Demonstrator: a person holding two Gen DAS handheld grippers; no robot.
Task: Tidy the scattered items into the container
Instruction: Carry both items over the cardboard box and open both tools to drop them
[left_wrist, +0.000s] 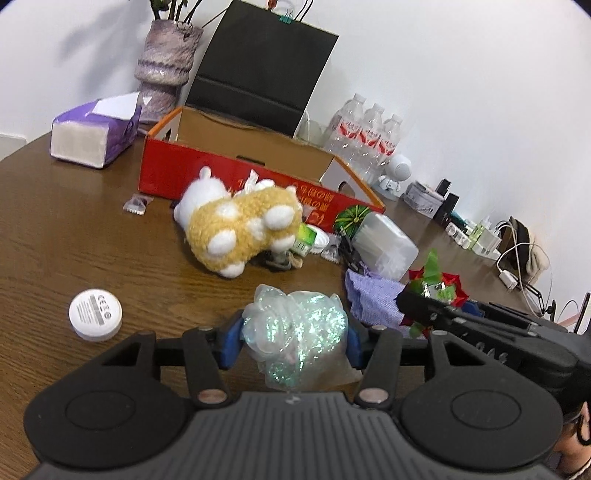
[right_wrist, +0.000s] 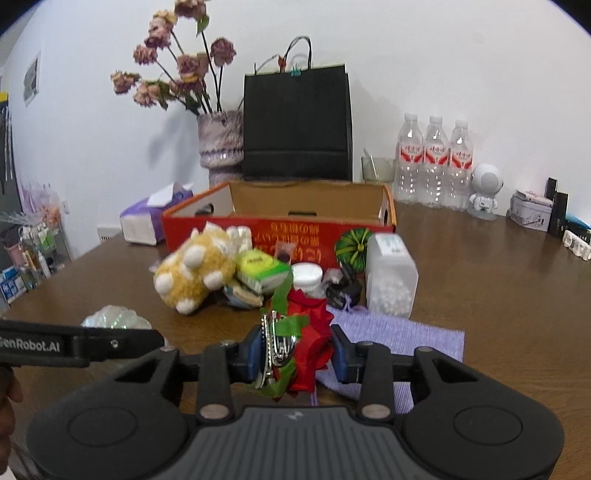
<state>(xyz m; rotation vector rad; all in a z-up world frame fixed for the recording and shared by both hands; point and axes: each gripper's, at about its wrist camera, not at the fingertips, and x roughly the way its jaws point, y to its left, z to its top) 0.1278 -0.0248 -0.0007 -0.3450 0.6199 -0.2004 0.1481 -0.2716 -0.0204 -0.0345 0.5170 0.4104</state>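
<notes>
Left gripper (left_wrist: 295, 341), low in the centre of its own view, is clamped on a crinkly iridescent bag (left_wrist: 299, 328) between its blue pads. Right gripper (right_wrist: 298, 356), low in the centre of its view, pinches a red artificial flower (right_wrist: 308, 332) with green leaves and a silvery clip. Behind them, mid-frame on the brown bench (left_wrist: 74, 240), the red cardboard box (left_wrist: 236, 177) stands open. Against its front wall lies a tan-and-white plush toy (left_wrist: 236, 229), with a green carton (right_wrist: 262, 271) and a clear plastic jar (right_wrist: 391, 273) to the right. A lilac cloth (right_wrist: 399, 336) lies below the jar.
</notes>
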